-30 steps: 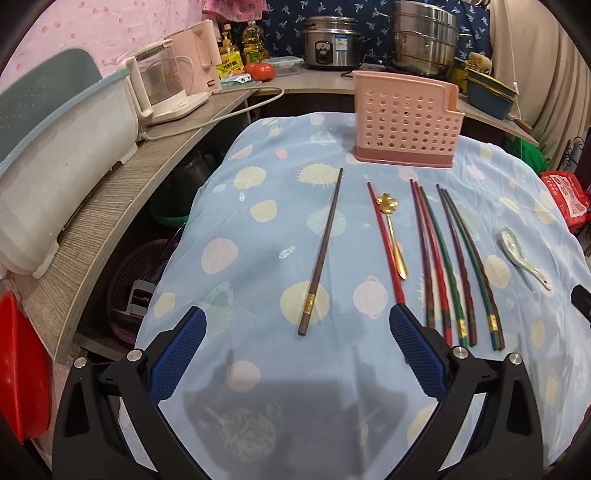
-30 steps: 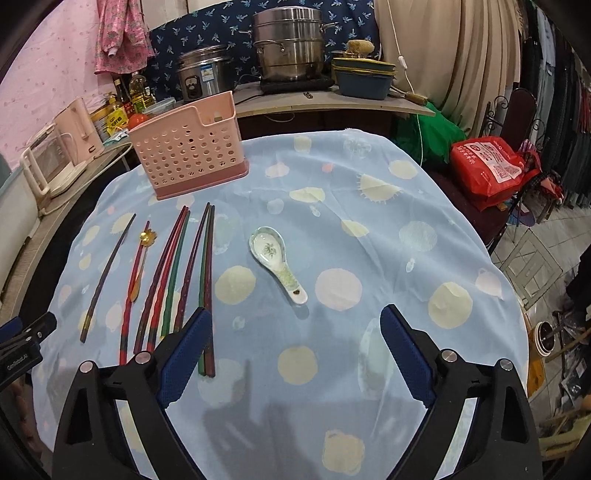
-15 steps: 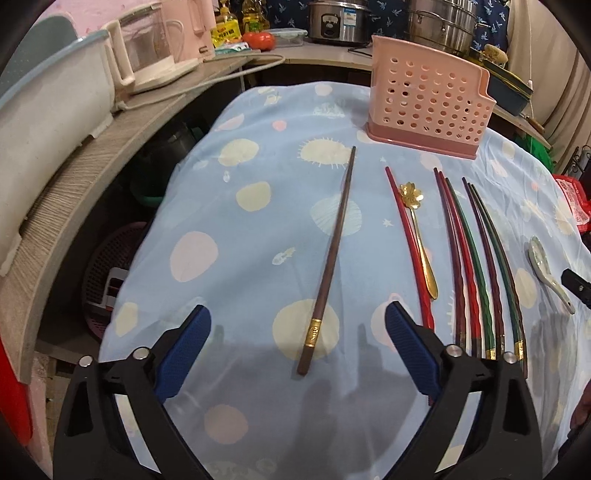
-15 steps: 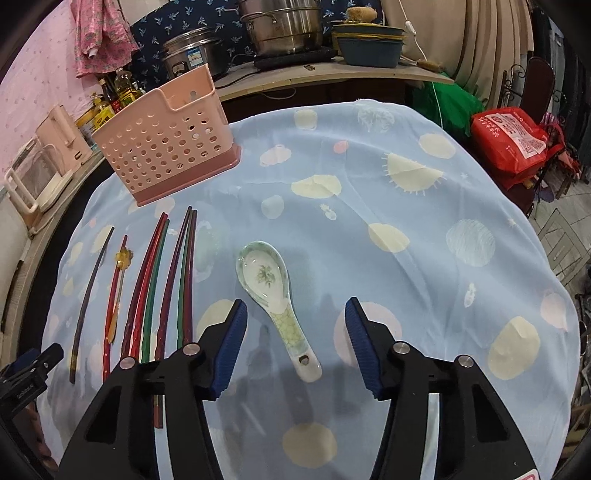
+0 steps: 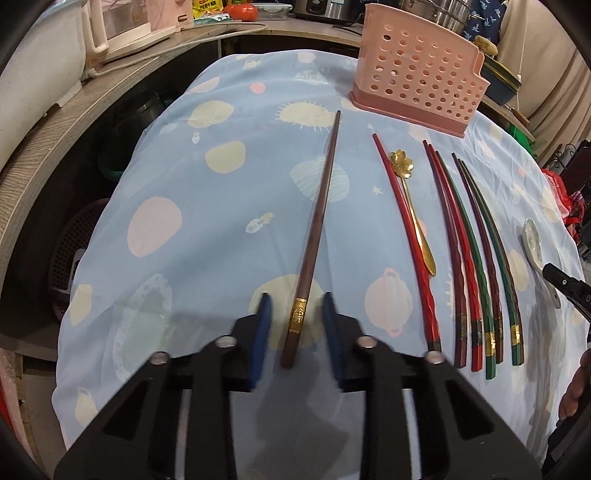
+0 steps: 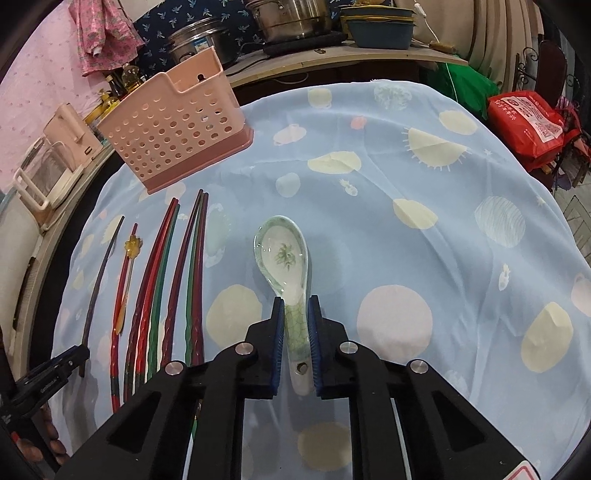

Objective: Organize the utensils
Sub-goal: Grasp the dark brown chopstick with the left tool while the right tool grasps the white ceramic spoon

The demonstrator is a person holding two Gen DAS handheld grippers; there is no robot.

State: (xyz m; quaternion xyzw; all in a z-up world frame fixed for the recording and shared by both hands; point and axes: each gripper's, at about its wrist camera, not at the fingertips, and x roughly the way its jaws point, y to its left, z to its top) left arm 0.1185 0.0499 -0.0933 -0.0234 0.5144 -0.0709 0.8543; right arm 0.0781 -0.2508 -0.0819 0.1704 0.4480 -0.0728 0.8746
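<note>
A brown chopstick (image 5: 317, 229) with a gold band lies alone on the blue cloth. My left gripper (image 5: 296, 304) straddles its near end, pads a little apart from it on both sides. A white ceramic spoon (image 6: 282, 258) lies to the right; my right gripper (image 6: 296, 301) is shut on its handle. A red chopstick (image 5: 402, 236), a gold spoon (image 5: 413, 218) and several red, green and dark chopsticks (image 5: 472, 254) lie between them. A pink perforated utensil holder (image 5: 417, 77) stands at the far side; it also shows in the right wrist view (image 6: 173, 129).
A wooden counter (image 5: 48, 144) with a white kettle (image 5: 129, 26) runs along the left. Steel pots (image 6: 288, 18) and a blue container (image 6: 380, 22) stand on the back counter. A red bag (image 6: 528, 125) sits off the table's right edge.
Both grippers moved down and forward to the table and narrowed. The left one now brackets the brown chopstick's end; the right one closed on the ceramic spoon's handle.
</note>
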